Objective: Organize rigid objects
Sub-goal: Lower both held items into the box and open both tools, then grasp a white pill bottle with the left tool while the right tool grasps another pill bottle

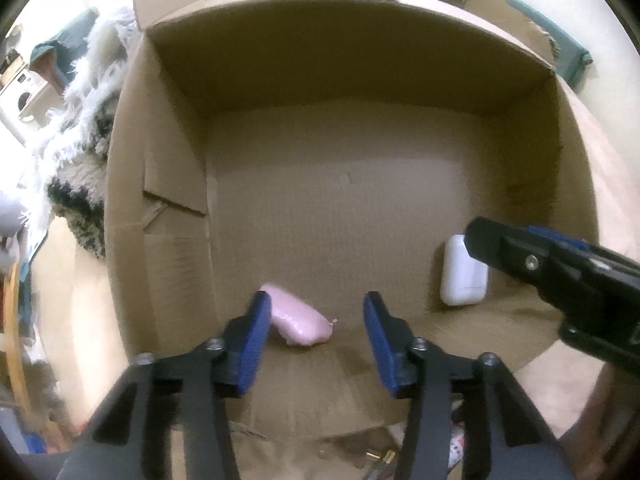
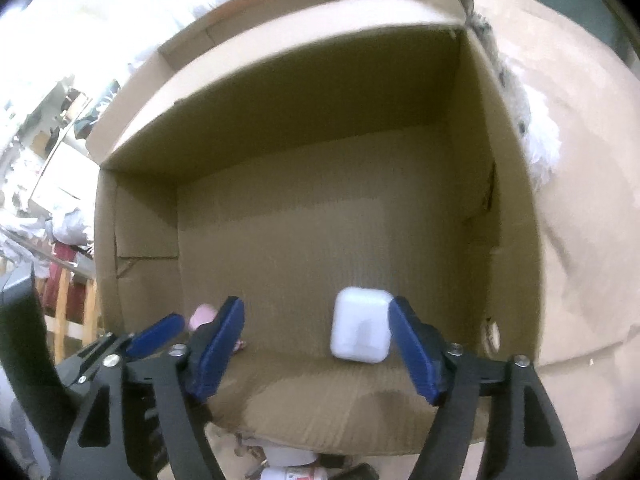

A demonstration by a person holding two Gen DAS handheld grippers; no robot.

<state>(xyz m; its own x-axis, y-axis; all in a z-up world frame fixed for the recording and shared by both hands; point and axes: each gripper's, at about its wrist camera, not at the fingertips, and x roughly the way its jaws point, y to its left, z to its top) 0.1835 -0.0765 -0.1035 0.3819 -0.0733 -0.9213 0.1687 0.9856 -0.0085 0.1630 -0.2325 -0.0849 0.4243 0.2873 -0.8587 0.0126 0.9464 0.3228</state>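
**Two open grippers over a cardboard box with a pink and a white item inside**

Left wrist view: the left gripper (image 1: pixel 316 320) points down into an open cardboard box (image 1: pixel 168 120). Its blue fingers (image 1: pixel 252 344) stand apart with nothing pinched between them. A pink soft-looking packet (image 1: pixel 298 320) lies on the box floor near the front edge, just beside the left-hand finger, which covers its near end; whether they touch cannot be told. The other finger is well clear of it. Farther right, by the right wall of the box, a white case (image 1: pixel 460 284) with rounded corners rests on the floor. The right gripper (image 1: pixel 532 264) reaches in from the right edge of the picture, its black tip in front of the case's upper corner. A shaggy white and dark rug (image 1: pixel 84 152) lies outside the box on the left.

Right wrist view: the right gripper (image 2: pixel 316 332) also points down into the box (image 2: pixel 280 120). Its fingers (image 2: pixel 416 352) are spread wide and grip nothing. The white case (image 2: pixel 362 328) sits on the floor between them, close against the right-hand finger; contact cannot be told, and there is a wide gap to the other finger. At lower left the left gripper (image 2: pixel 160 334) shows, with the pink packet (image 2: pixel 202 315) partly hidden behind the fingers. A piece of white fluffy rug (image 2: pixel 540 148) shows beyond the right wall.
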